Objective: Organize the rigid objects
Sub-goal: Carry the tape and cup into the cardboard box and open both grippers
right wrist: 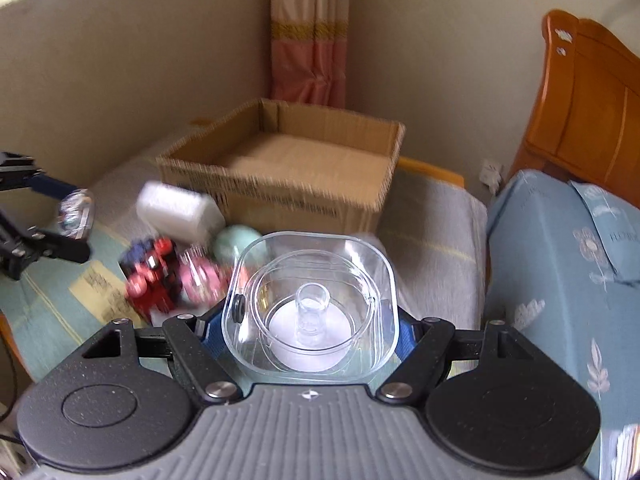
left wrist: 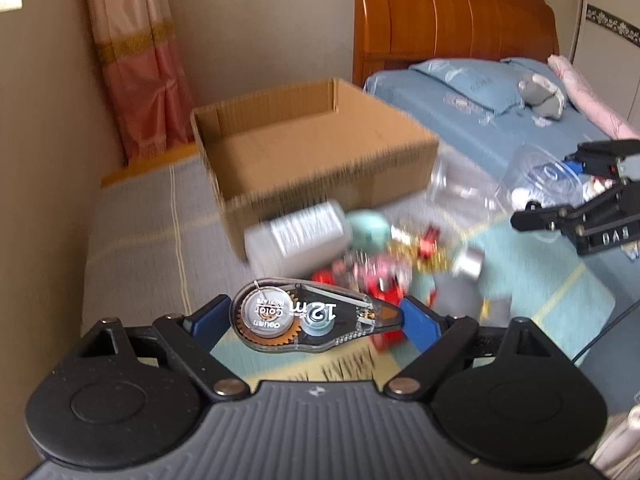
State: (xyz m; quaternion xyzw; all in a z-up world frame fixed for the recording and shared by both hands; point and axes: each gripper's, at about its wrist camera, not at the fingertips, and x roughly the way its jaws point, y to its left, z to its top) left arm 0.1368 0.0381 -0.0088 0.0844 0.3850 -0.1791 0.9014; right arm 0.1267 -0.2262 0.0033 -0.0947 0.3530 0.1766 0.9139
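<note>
bed (left wrist: pixel 500 120): blue cover, wooden headboard, to the right of the cardboard box in both views
cardboard box (left wrist: pixel 320 148): open-topped, nothing seen inside it, standing on a striped cloth (left wrist: pixel 136 232) by the wall; taken here as the landmark
curtain (left wrist: pixel 136 72): pink with gold bands, hanging behind the cardboard box
left gripper (left wrist: pixel 316 316): fingers (left wrist: pixel 420 322) closed on the correction tape, one blue pad at each end of it, raised in front of the cardboard box
right gripper (right wrist: pixel 312 320): fingers (right wrist: pixel 212 330) closed on the clear container from both sides, raised in front of the cardboard box toward its right corner
clear container (right wrist: pixel 312 300): square with rounded corners, see-through, a round inner ring and a small knob in the middle, a white disc at its bottom
white bottle (left wrist: pixel 298 234): lying on its side, just in front of the cardboard box's near wall, blurred
correction tape (left wrist: pixel 316 318): clear teardrop case, marked 12 m, held above the cloth in front of the cardboard box
red toy (right wrist: pixel 154 276): red and black, in the pile in front of the cardboard box, near the white bottle
mint round thing (right wrist: pixel 236 240): beside the white bottle, against the cardboard box's front; too blurred to name
pink thing (right wrist: pixel 200 276): between the red toy and the clear container, blurred
</note>
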